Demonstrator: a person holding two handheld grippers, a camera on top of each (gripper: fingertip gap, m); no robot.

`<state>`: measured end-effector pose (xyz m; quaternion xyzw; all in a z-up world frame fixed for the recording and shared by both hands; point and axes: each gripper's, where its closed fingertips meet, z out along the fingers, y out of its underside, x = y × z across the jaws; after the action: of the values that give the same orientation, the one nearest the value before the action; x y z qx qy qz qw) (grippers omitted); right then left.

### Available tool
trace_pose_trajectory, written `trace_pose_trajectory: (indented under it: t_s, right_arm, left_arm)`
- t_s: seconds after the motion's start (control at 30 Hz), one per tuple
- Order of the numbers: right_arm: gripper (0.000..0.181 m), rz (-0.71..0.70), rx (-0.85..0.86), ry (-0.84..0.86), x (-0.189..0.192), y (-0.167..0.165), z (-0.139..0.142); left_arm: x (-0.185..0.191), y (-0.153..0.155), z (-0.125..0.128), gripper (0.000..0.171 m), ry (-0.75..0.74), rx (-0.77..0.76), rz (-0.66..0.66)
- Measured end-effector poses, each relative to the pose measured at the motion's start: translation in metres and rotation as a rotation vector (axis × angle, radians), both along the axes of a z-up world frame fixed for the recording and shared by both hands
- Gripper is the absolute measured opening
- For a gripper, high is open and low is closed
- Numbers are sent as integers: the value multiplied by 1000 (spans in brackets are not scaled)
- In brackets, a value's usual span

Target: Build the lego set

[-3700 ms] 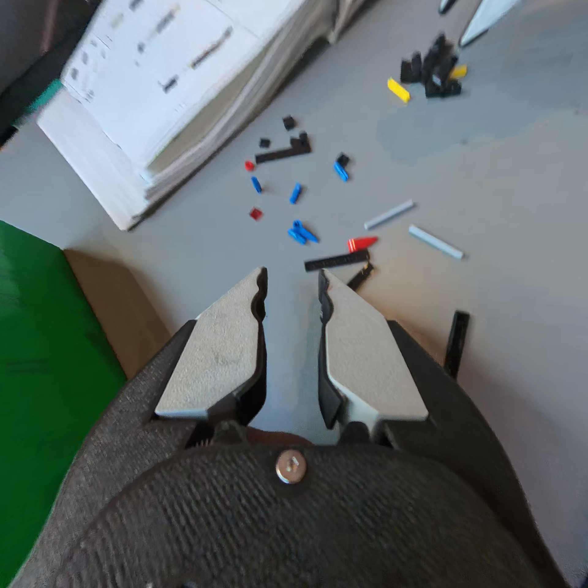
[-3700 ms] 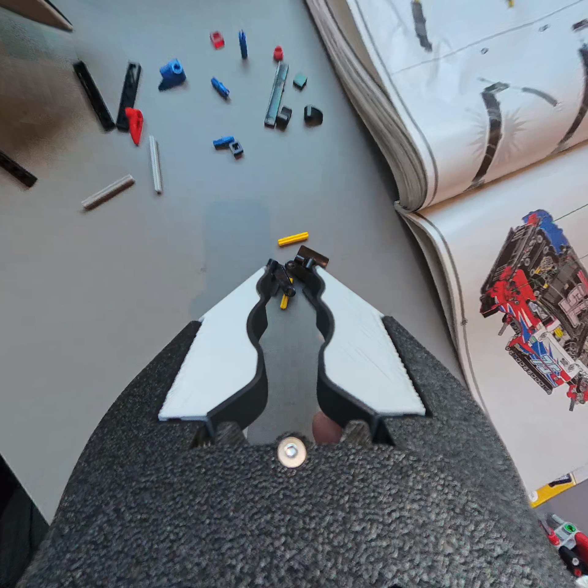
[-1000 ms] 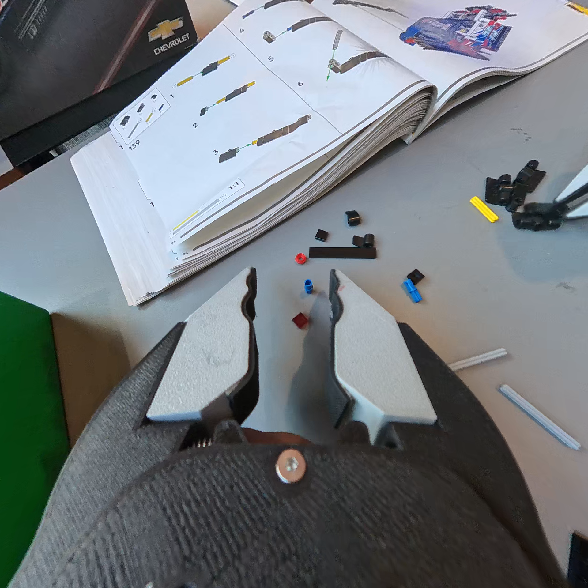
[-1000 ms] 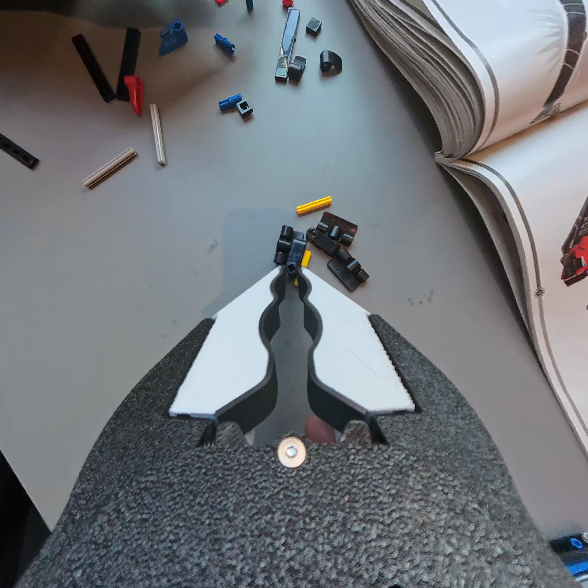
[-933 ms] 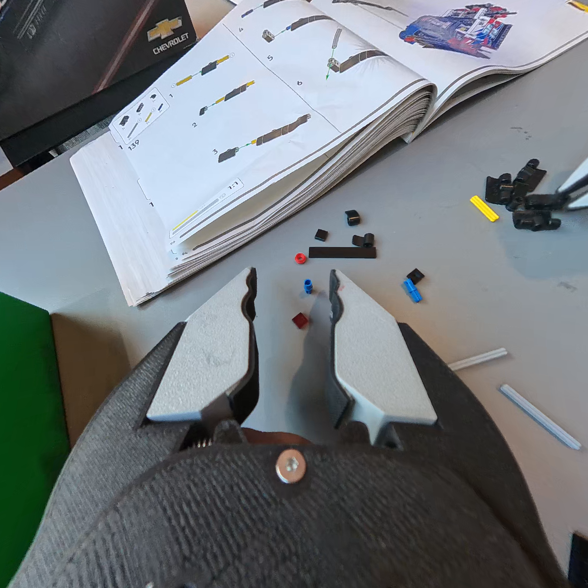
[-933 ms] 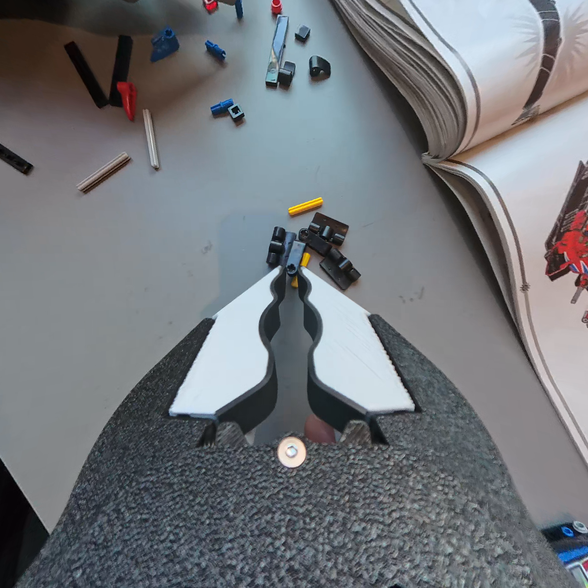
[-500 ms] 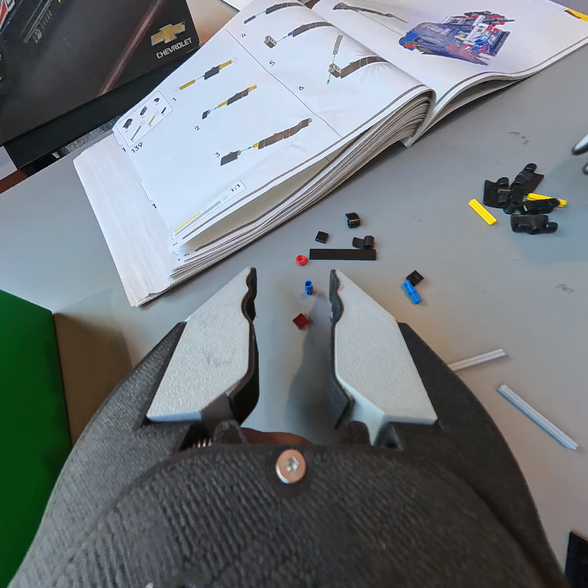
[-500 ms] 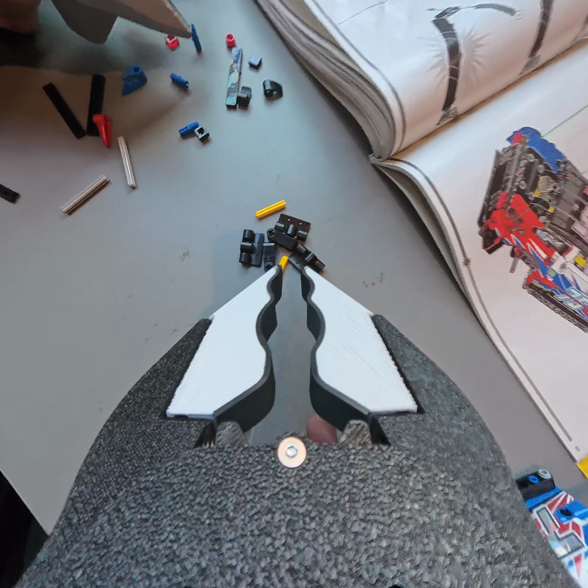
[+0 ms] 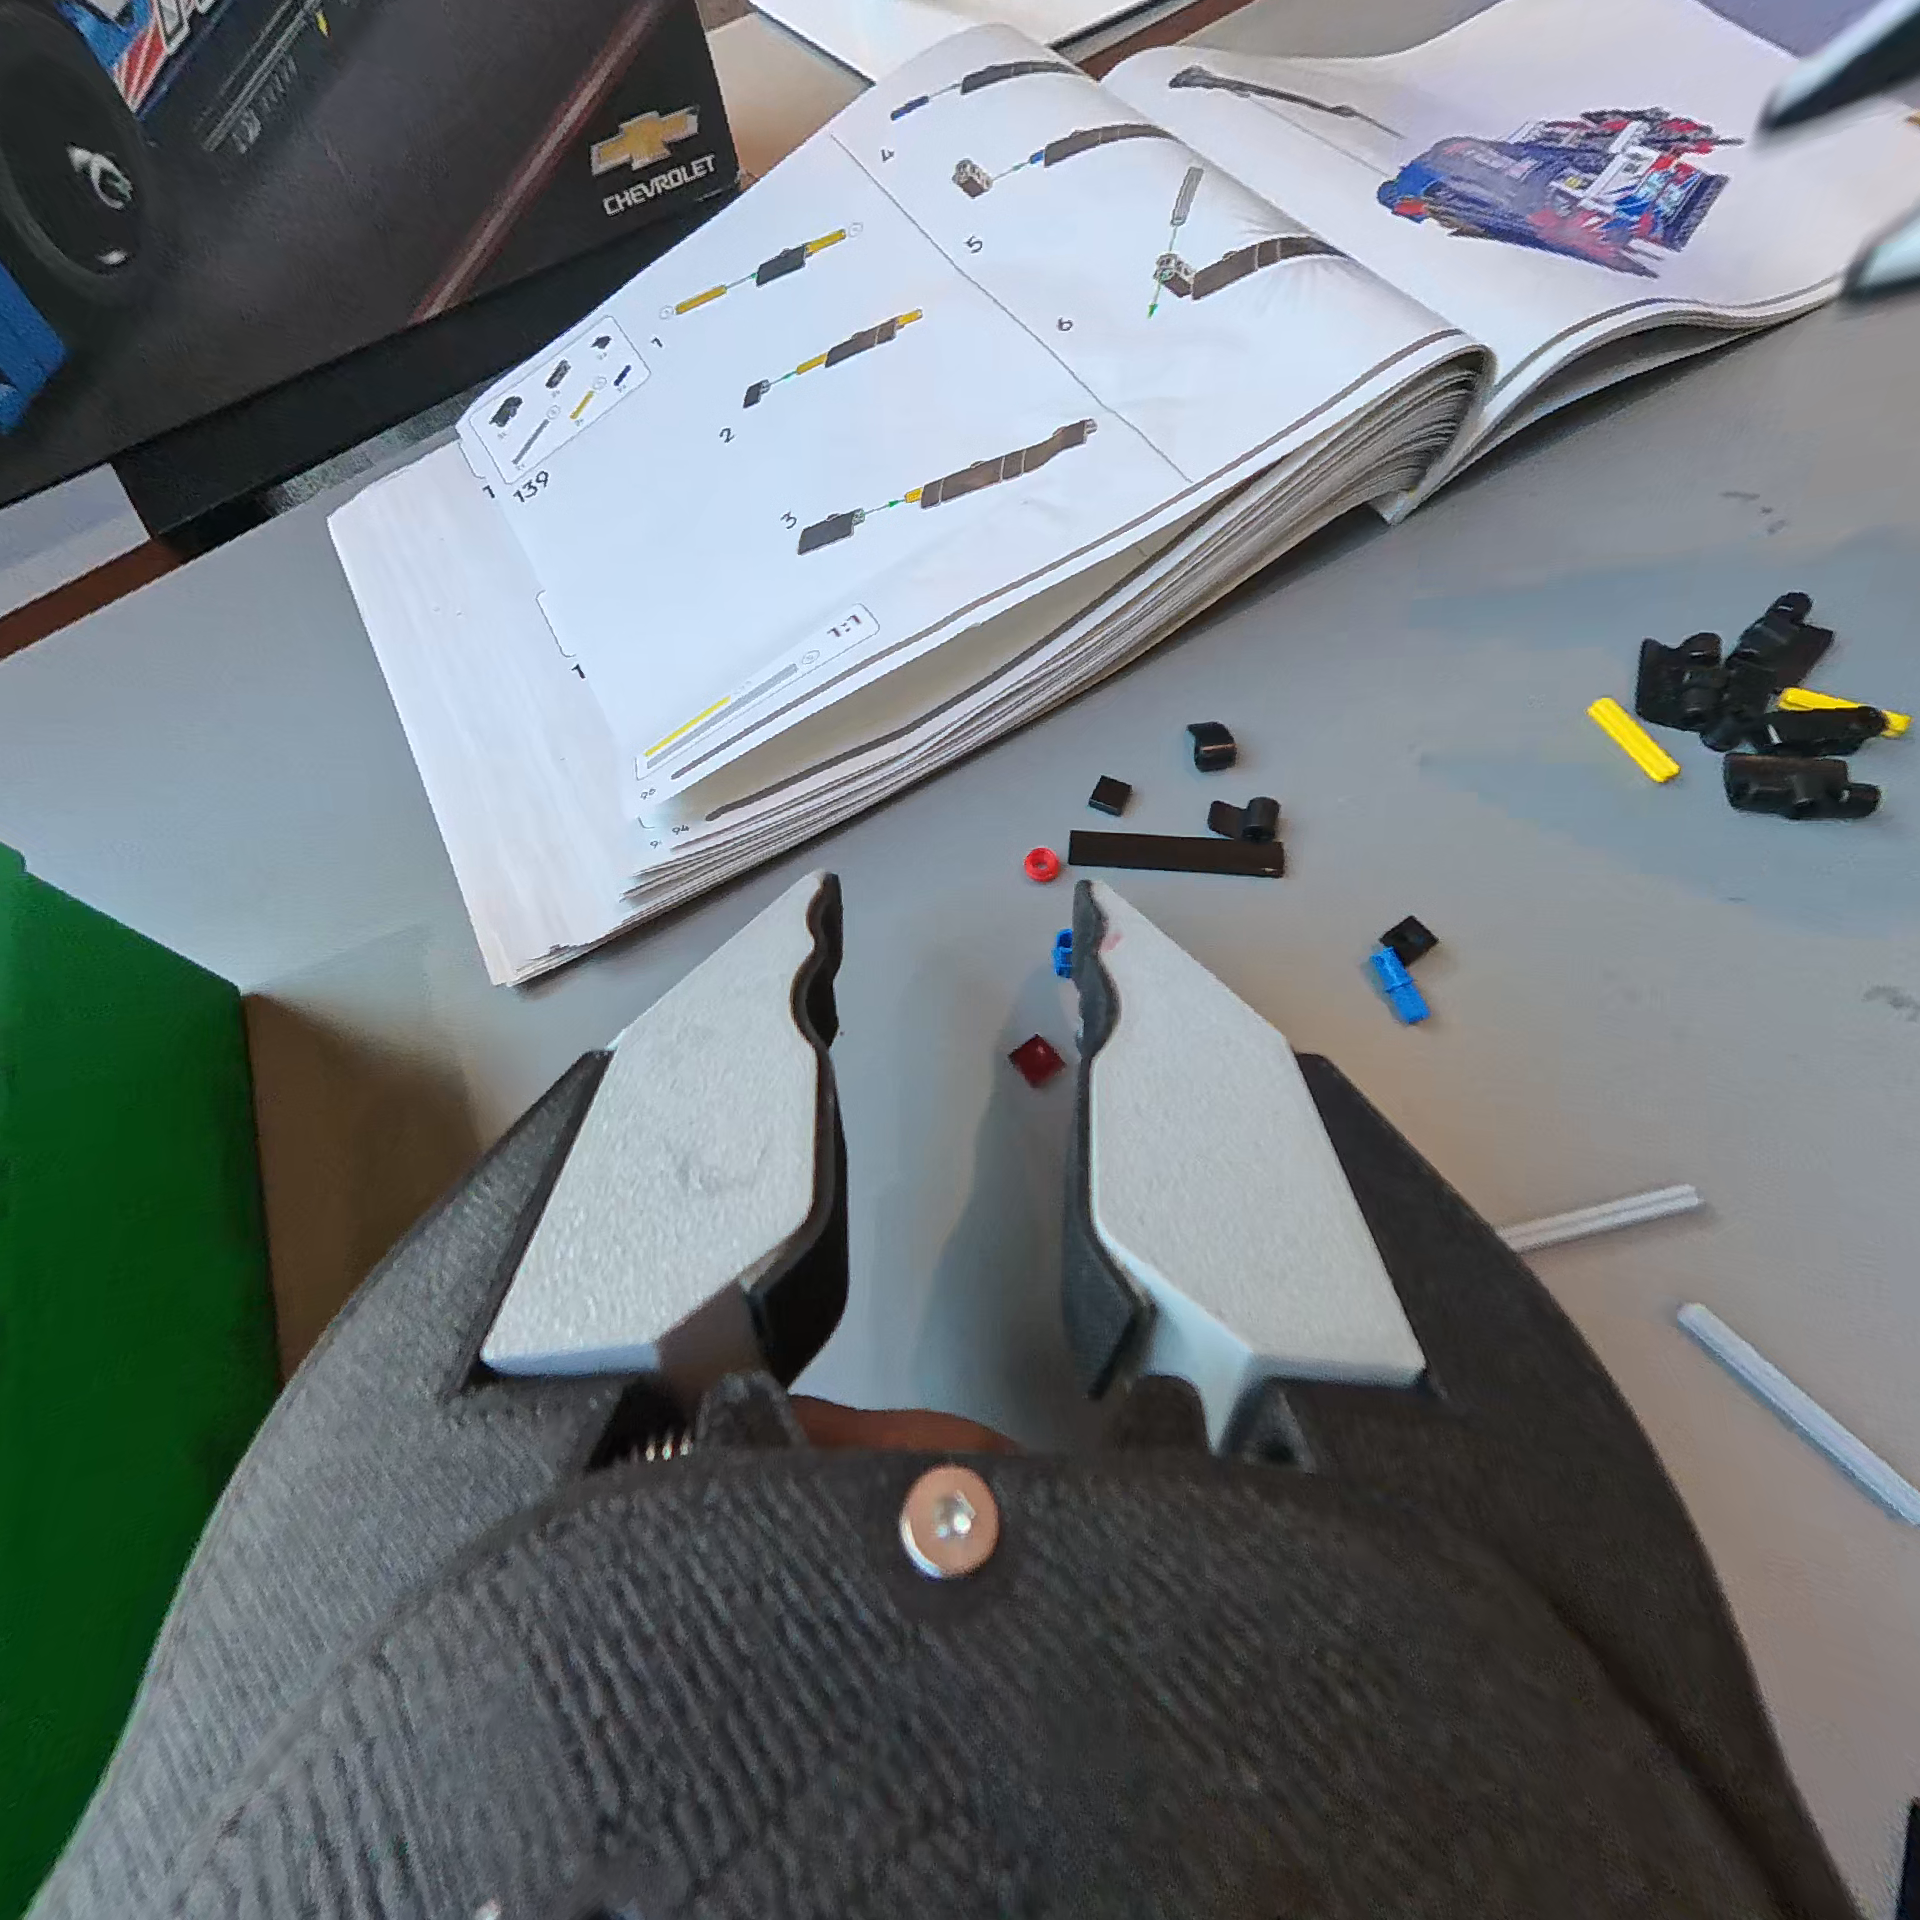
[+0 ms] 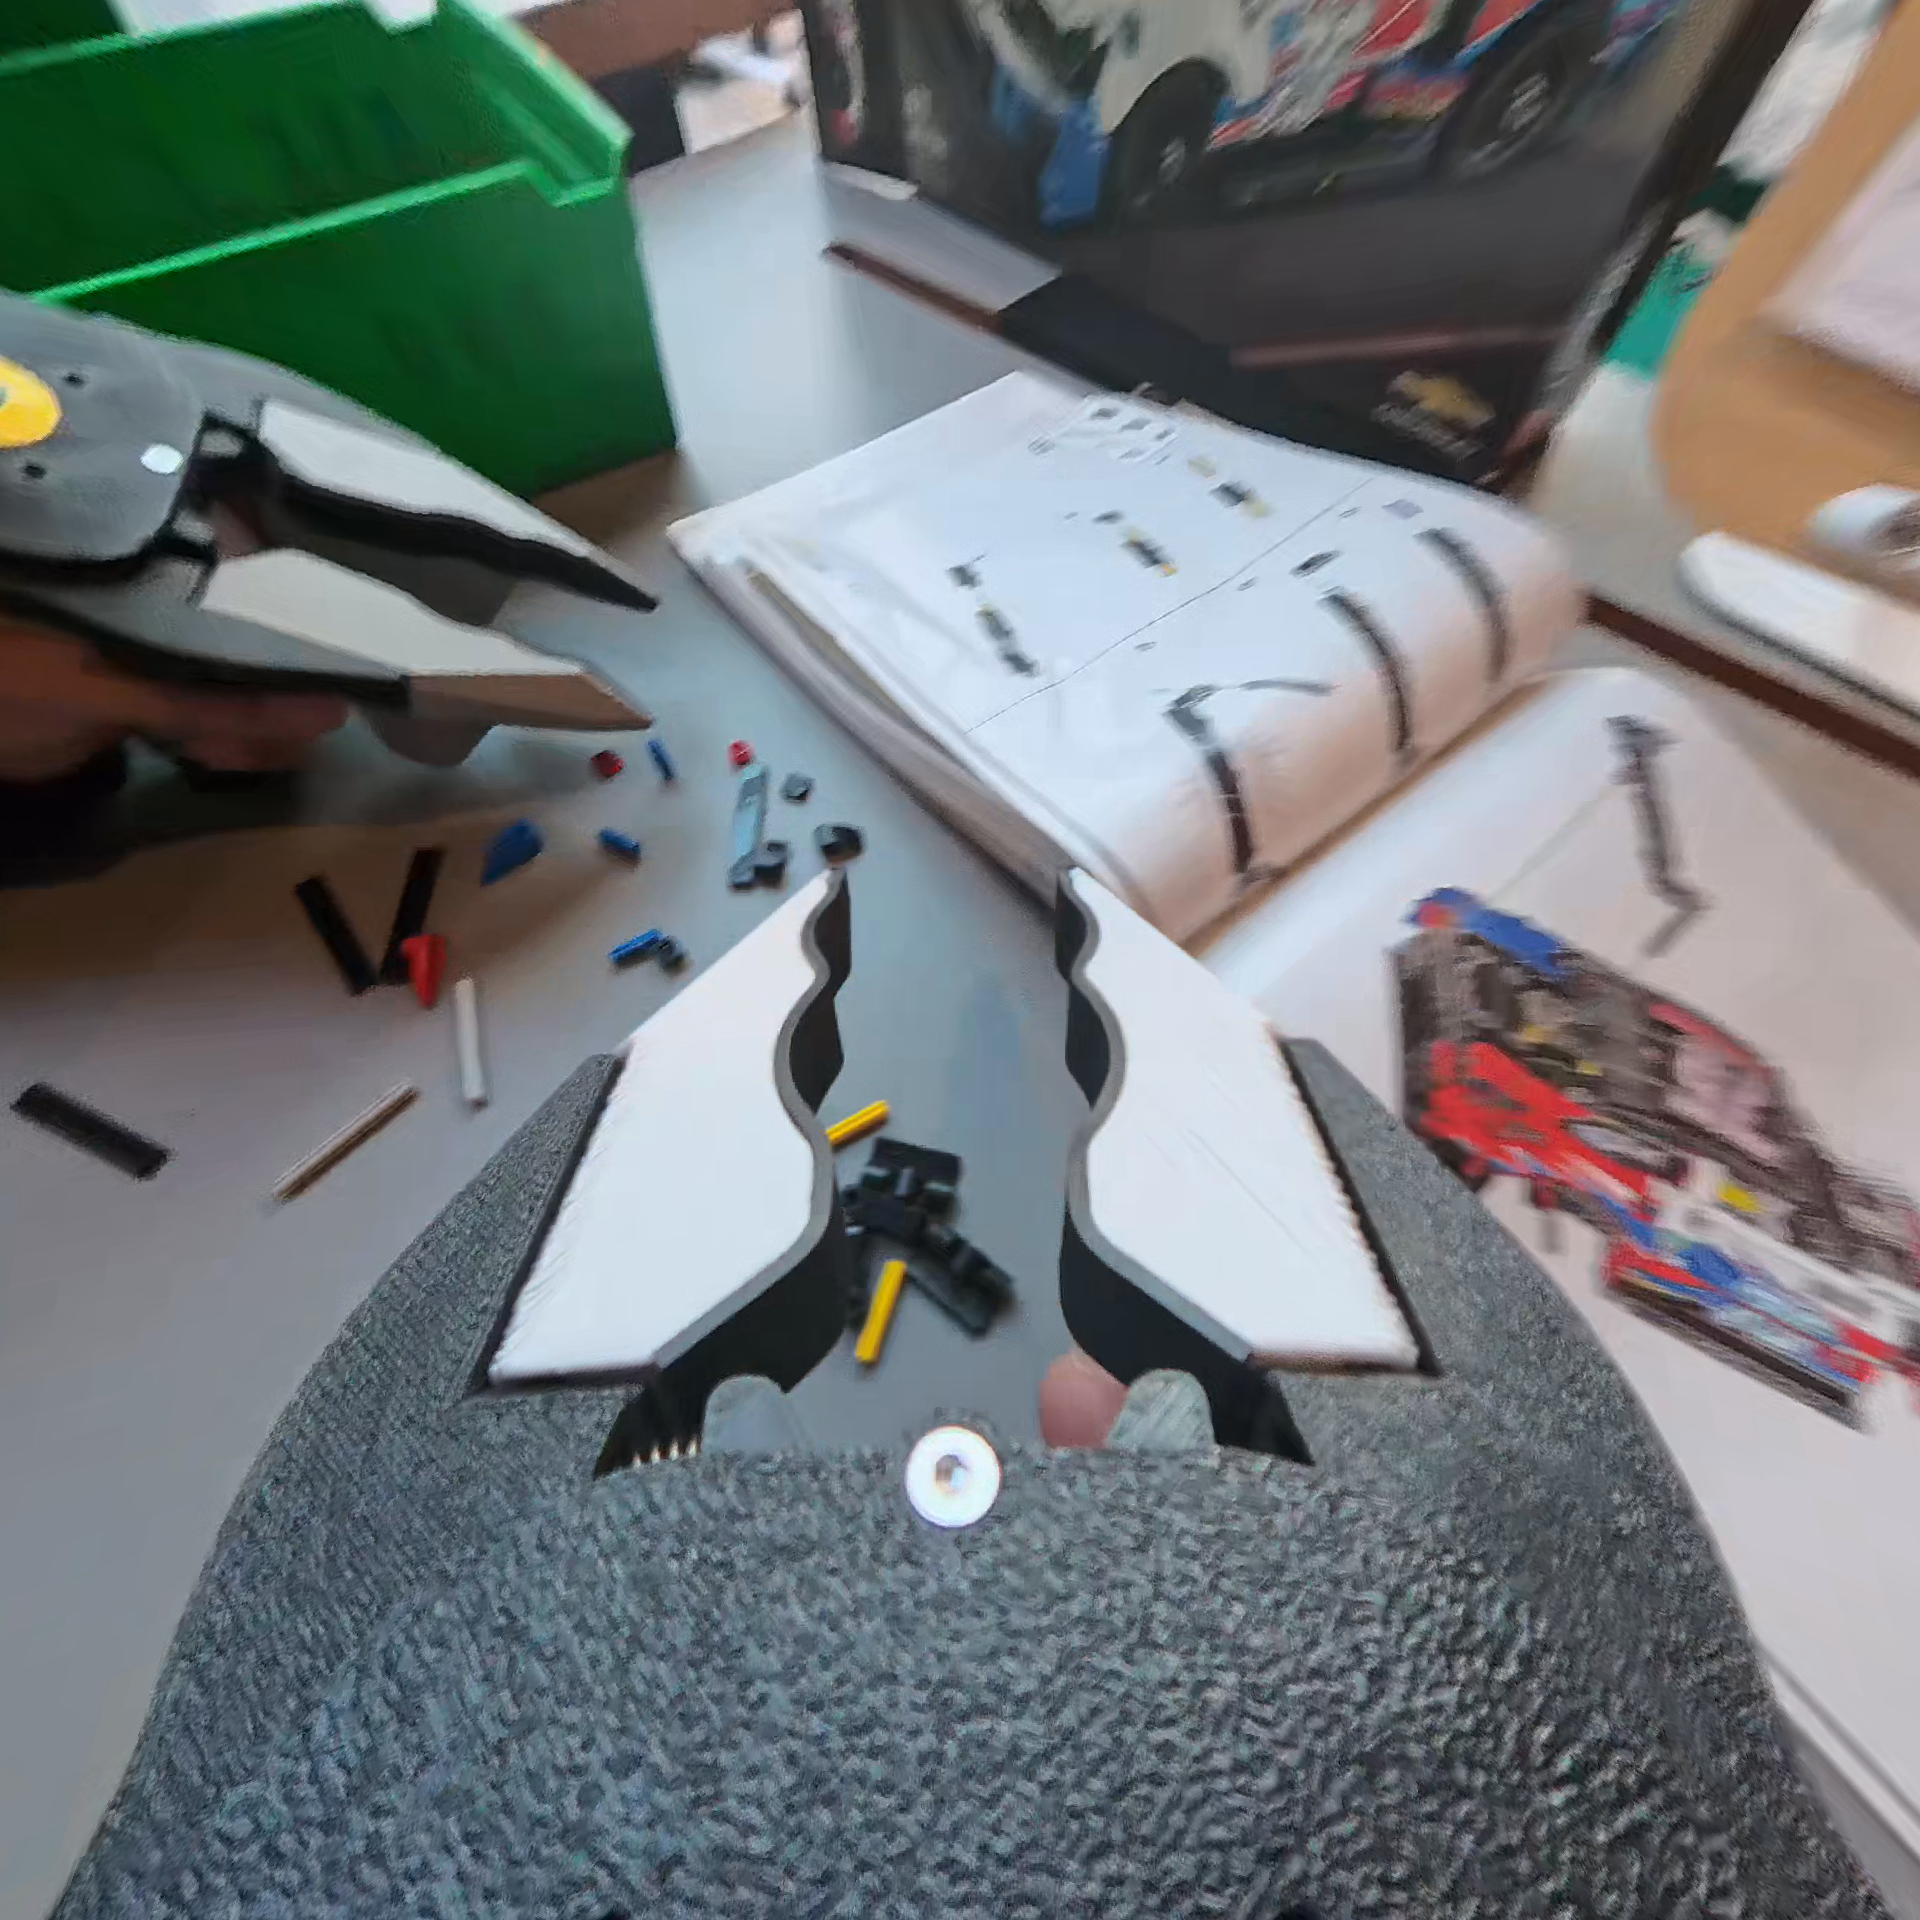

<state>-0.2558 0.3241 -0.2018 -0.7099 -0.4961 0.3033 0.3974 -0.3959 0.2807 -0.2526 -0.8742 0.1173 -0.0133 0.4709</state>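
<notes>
My left gripper (image 9: 954,904) is open and empty, low over the grey table (image 9: 1558,1039). A small dark red piece (image 9: 1037,1060) and a blue pin (image 9: 1062,951) lie by its right finger. My right gripper (image 10: 954,888) is open and empty, raised above a cluster of black connector pieces (image 10: 914,1216) with two yellow axles (image 10: 878,1309) beside them. The cluster also shows in the left wrist view (image 9: 1756,707), far right. The left gripper also shows in the right wrist view (image 10: 644,660), at the left. The open instruction booklet (image 9: 935,416) lies behind the pieces.
Loose pieces are scattered on the table: a long black plate (image 9: 1174,854), a red ring (image 9: 1039,864), blue pins (image 9: 1397,987), two grey axles (image 9: 1797,1413). A green bin (image 10: 312,208) stands at the left. The dark set box (image 10: 1299,156) stands behind the booklet. My left gripper's tips are some 4 cm from the small dark red piece (image 9: 1037,1060). Look for it in the right wrist view (image 10: 608,760) too.
My right gripper has let go of the black piece, opened, and risen and tilted up from the cluster. My left gripper has hardly moved.
</notes>
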Motion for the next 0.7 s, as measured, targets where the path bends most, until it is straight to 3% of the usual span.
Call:
trace_pose_trajectory:
  t_s: [0.13,0.23,0.3,0.4,0.5,0.57,0.63,0.7]
  right_arm:
    - [15,319,-113,-209,-26,-68,-46]
    - [24,509,-103,-273,-47,-109,-51]
    - [28,430,-24,-272,-62,-91,-44]
    - [28,131,93,-287,-66,-25,-33]
    - [30,4,64,-284,-56,3,-30]
    - [27,43,31,-295,-51,-4,-34]
    - [16,173,-1,-353,-43,-29,-47]
    - [16,327,-40,-452,-31,-62,-62]
  left_arm:
    - [0,0,0,42,-11,-2,3]
    - [0,0,0,42,-3,0,5]
    - [-3,0,1,42,0,3,13]
    - [-6,0,5,42,-14,11,26]
    - [1,-1,8,43,-32,12,-4]
    - [10,-4,5,43,-27,-8,-51]
    - [17,-6,3,43,-33,-24,-79]
    - [11,-5,1,43,-15,-27,-52]
